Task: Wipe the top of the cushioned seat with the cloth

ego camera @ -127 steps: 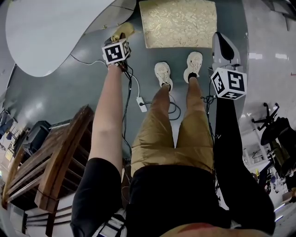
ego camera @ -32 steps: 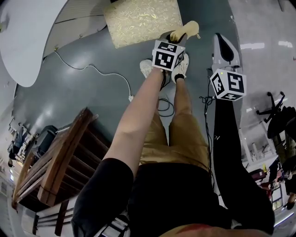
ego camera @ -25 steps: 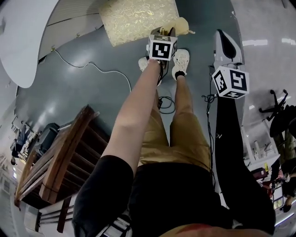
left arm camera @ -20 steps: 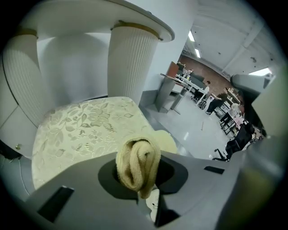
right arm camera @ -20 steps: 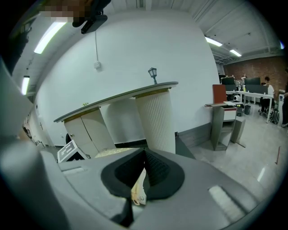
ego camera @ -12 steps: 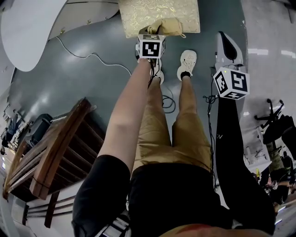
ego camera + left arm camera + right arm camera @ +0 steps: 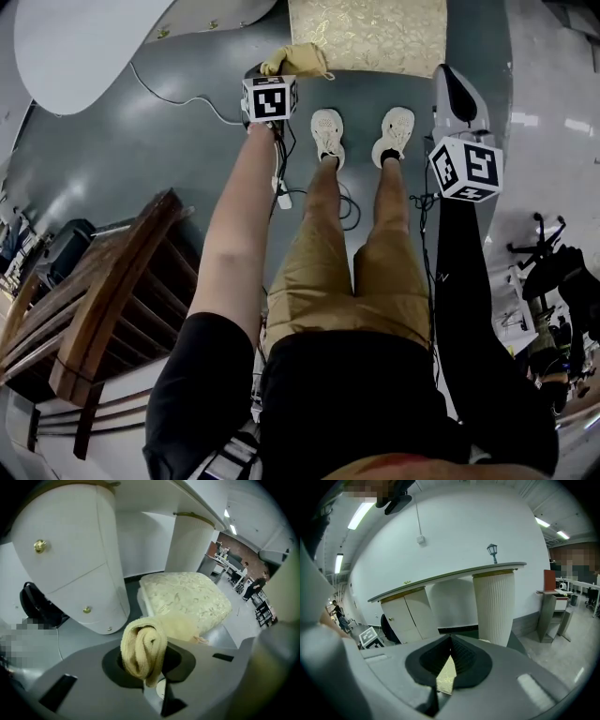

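The cushioned seat (image 7: pixel 367 33), pale gold with a leaf pattern, lies on the floor at the top of the head view. My left gripper (image 7: pixel 279 71) is shut on a rolled yellow cloth (image 7: pixel 298 61), which sits at the seat's near left corner. In the left gripper view the cloth (image 7: pixel 140 644) bulges out of the gripper (image 7: pixel 146 667), with the seat (image 7: pixel 187 597) just beyond it. My right gripper (image 7: pixel 450 75) hangs to the right of the seat, level with the shoes. Its jaws (image 7: pixel 449 660) are shut on nothing, and a sliver of gold seat shows through the slit.
A white cabinet (image 7: pixel 70 559) with brass knobs and a ribbed column (image 7: pixel 192 543) stand behind the seat. A cable and power strip (image 7: pixel 281 192) lie on the grey floor by the person's shoes (image 7: pixel 328 136). A wooden chair (image 7: pixel 103 300) is at the left.
My left gripper has carried the cloth leftward along the seat's near edge to its left corner. The right gripper has barely moved.
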The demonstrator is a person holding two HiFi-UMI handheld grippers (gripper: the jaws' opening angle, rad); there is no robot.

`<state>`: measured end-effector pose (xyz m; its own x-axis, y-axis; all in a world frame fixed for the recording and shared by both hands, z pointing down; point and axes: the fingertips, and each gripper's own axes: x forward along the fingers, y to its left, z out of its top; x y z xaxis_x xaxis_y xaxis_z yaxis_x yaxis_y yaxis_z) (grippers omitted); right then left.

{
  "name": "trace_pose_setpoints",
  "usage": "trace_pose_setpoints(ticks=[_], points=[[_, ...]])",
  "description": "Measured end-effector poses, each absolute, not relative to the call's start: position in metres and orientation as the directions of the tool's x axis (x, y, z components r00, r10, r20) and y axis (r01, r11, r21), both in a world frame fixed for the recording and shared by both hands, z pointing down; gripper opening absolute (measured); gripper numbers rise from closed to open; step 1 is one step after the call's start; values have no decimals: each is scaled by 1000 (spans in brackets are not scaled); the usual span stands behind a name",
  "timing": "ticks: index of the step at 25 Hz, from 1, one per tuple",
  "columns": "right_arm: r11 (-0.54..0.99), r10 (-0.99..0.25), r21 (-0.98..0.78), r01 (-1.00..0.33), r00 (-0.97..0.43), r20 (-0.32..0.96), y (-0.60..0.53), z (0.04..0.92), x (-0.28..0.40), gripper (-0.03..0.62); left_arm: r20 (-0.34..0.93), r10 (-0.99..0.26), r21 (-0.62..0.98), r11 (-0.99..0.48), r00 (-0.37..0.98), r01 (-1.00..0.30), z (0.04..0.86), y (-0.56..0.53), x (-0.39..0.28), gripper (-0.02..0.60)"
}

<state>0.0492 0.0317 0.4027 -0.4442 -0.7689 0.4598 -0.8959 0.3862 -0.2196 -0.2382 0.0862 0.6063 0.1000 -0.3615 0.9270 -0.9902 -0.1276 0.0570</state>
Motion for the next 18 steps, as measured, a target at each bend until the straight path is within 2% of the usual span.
trace_pose_setpoints(ticks=[4,8,18], points=[[401,-764,-210,-892,-452,461,30,398,28,0,940,-339,14,-43,27,-999,605,102,-300,60],[411,-759,-203,-889,-457,463,26,395,17,0,943,-334,-9,2,-9,-1000,602,114,-333,60],[409,-762,-196,-891,-452,464,19,394,19,0,944,-331,15,19,8,-1000,607,120,-323,60]])
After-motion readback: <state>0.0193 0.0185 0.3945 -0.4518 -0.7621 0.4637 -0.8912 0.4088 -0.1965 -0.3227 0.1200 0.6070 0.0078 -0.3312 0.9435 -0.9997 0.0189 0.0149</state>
